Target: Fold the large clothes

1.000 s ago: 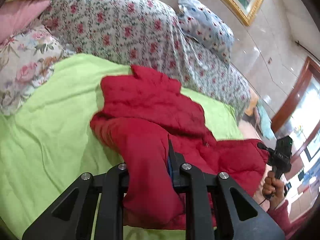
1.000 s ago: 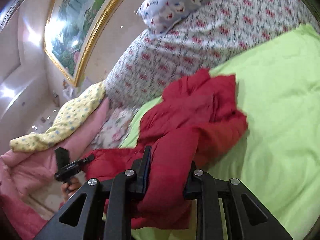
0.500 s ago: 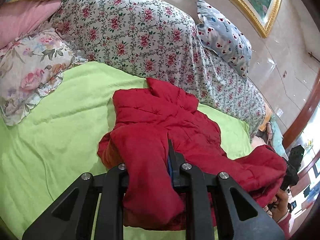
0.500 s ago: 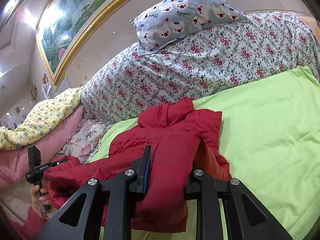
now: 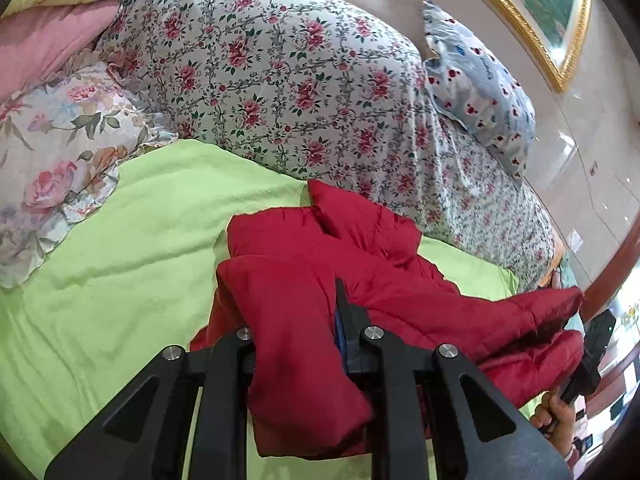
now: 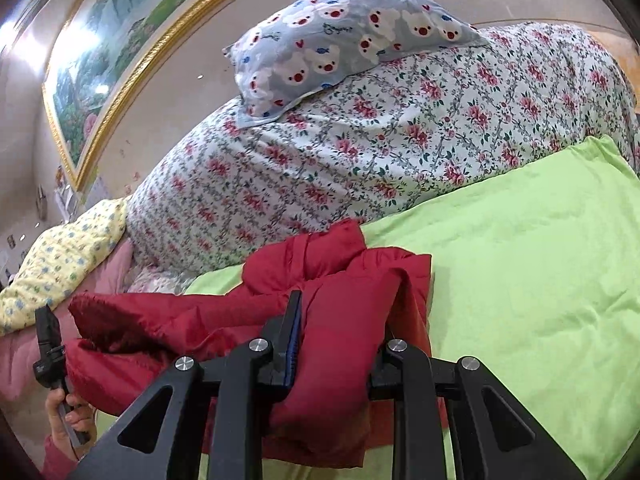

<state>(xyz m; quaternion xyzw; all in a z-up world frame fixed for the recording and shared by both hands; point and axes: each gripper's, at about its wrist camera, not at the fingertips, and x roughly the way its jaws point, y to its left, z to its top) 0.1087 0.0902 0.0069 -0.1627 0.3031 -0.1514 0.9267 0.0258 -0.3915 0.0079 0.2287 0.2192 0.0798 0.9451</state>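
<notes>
A red padded jacket (image 5: 360, 264) lies bunched on the light green sheet (image 5: 120, 248) of a bed. My left gripper (image 5: 296, 332) is shut on a thick fold of the jacket at its near left side. My right gripper (image 6: 340, 336) is shut on another thick fold of the red jacket (image 6: 344, 280) at its near right side. The fabric bulges between the jaws and hides the inner fingertips. The stretch of jacket between the two grippers is held up off the sheet. The far part with the collar rests on the green sheet (image 6: 520, 260).
A large floral duvet heap (image 5: 280, 80) lies behind the jacket, with a blue bear-print pillow (image 6: 340, 36) on top. A floral pillow (image 5: 52, 152) and pink and yellow bedding (image 5: 48, 28) lie at the left. A gold-framed painting (image 6: 104, 76) hangs on the wall.
Both grippers have moved forward over the bed with the jacket's near edge, carrying it toward the collar. The jacket is now more bunched, and both cameras see the duvet more level.
</notes>
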